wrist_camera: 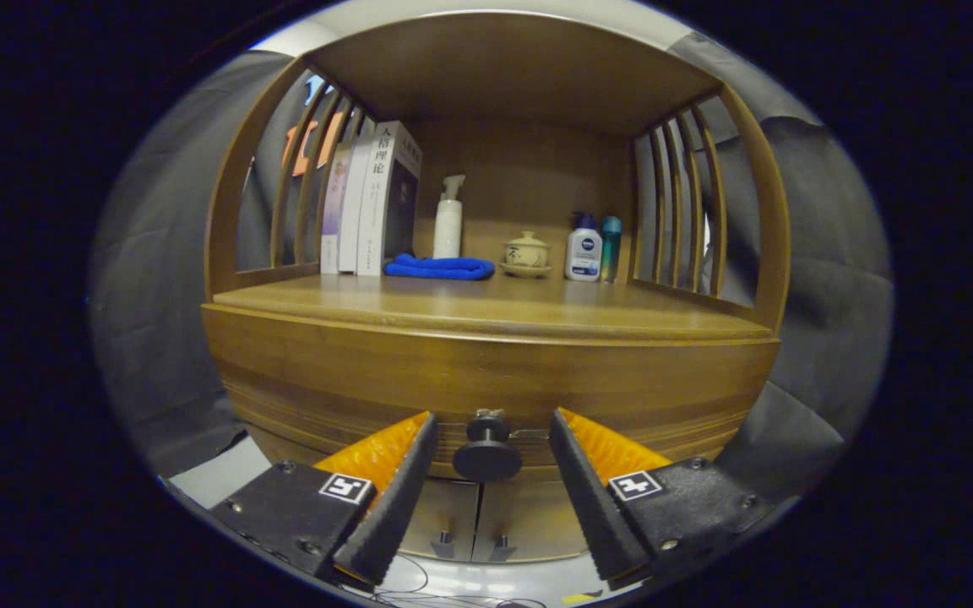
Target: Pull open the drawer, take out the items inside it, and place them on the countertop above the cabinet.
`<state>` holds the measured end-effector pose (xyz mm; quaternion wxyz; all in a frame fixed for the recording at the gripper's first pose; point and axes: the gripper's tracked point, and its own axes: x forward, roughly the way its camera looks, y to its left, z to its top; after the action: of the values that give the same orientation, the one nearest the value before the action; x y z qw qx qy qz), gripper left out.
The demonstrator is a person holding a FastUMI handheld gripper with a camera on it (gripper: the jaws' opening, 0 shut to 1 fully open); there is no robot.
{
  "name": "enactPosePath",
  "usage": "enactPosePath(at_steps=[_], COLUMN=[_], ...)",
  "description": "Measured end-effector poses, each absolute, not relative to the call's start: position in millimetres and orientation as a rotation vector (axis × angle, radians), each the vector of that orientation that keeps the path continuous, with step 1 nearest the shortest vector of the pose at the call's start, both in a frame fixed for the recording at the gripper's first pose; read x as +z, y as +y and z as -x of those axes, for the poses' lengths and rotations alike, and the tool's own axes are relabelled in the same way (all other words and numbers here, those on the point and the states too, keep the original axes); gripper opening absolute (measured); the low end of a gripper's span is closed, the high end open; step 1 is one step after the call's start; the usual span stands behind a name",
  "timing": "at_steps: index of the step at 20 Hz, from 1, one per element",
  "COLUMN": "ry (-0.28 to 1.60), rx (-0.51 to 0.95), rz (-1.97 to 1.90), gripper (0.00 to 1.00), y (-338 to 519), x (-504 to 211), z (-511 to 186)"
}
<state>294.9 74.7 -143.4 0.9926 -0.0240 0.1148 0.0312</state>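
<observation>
Drawer [486, 384] knob [487, 453] sits low in the frame between the wide-open, empty fingers [385, 498] — close squarely on it, then pull straight back.

books [372, 198] – 3 | bottles [448, 219] – 3 | cloth [439, 268] – 1 | lidded cup [526, 252] – 1 | drawer knob [486, 447] – 1

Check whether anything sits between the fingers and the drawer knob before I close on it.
Nothing visible does. The drawer knob sits in the open gap of the gripper, neither finger touching it yet.
</observation>
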Motion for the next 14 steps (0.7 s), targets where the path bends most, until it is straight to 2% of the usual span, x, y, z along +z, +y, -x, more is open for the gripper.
enactPosePath(at_steps=[8,14], ry=[0.235,0.292], rx=[0.039,0.047], rz=[0.023,-0.020], gripper=[0.47,0.35], y=[75.8,76.9], x=[-156.0,-156.8], z=[-308.0,-304.8])
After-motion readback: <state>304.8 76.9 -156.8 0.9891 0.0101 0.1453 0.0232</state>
